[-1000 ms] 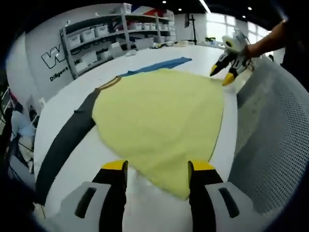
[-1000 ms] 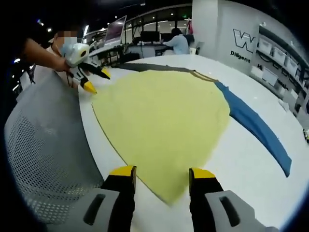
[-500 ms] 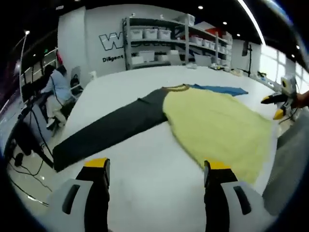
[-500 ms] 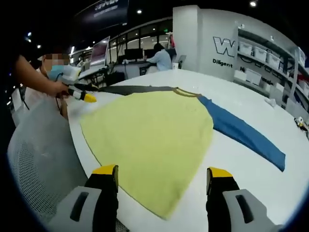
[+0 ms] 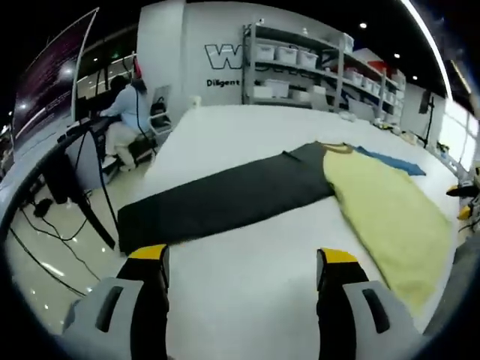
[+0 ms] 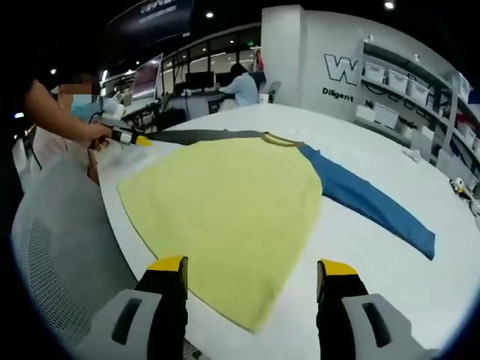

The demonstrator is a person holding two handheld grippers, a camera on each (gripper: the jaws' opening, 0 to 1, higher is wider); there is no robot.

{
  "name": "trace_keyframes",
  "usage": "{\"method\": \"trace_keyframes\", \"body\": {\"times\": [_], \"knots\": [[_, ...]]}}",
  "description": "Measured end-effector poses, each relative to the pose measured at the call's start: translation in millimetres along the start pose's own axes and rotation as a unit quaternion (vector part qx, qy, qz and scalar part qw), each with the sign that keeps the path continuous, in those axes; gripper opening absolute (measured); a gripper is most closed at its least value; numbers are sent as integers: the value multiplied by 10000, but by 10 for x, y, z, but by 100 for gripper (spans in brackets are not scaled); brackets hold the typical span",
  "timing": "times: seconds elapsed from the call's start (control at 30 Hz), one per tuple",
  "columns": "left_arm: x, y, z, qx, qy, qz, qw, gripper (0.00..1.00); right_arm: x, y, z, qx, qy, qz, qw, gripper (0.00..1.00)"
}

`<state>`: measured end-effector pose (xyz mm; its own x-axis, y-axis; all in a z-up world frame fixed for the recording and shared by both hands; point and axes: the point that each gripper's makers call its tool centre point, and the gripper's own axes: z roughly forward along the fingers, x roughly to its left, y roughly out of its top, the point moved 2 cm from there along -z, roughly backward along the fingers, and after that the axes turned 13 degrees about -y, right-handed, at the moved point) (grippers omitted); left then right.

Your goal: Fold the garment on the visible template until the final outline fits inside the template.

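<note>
A long-sleeved garment lies flat on the white table (image 5: pixel 247 262). In the left gripper view its dark sleeve (image 5: pixel 225 199) stretches toward the table's left edge, the yellow body (image 5: pixel 386 214) lies to the right, and the blue sleeve (image 5: pixel 390 160) is beyond. My left gripper (image 5: pixel 244 259) hovers open over bare table, short of the dark sleeve. In the right gripper view the yellow body (image 6: pixel 225 202) spreads ahead, with the blue sleeve (image 6: pixel 367 201) on the right and the dark sleeve (image 6: pixel 202 136) far back. My right gripper (image 6: pixel 253 266) stands open at the yellow hem. The left gripper (image 6: pixel 139 139) shows at the far left, held in a hand.
A grey mesh chair back (image 6: pixel 52 247) stands against the table's near edge. Beyond the left edge are a desk leg with cables (image 5: pixel 75 202) and a seated person (image 5: pixel 124 112). Shelves of bins (image 5: pixel 300 67) line the far wall.
The left view has swung from the yellow body toward the dark sleeve's end. Both grippers' jaws stand wider apart than a second ago. The right view has barely shifted.
</note>
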<state>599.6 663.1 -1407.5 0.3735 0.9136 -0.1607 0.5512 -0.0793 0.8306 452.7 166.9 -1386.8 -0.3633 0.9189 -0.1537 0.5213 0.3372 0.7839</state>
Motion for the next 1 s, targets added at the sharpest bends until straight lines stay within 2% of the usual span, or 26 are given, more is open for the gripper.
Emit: {"method": "trace_keyframes", "body": {"times": [0.07,0.17,0.33,0.57,0.83,0.93,1.0], "knots": [[81,55,9,-63,127,24,9999,79,-4,-5,-4,10,-12,29,10000,66],[196,145,-16,-234,346,-144,9990,80,-10,-1,-9,7,-34,21,10000,65],[266,139,-68,-117,517,-124,9985,80,-36,18,-7,13,-56,-35,10000,64],[371,189,-134,-212,735,-365,9964,79,-97,58,-40,-42,-114,-12,9999,63],[530,186,-202,-308,915,-716,9928,77,-102,135,-96,-248,-82,-91,9996,71],[544,172,-211,-289,896,-812,9922,74,-129,162,-96,-380,-135,-178,9990,80],[560,180,-215,-319,914,-865,9915,72,-129,172,-108,-394,-84,-90,9991,81]]}}
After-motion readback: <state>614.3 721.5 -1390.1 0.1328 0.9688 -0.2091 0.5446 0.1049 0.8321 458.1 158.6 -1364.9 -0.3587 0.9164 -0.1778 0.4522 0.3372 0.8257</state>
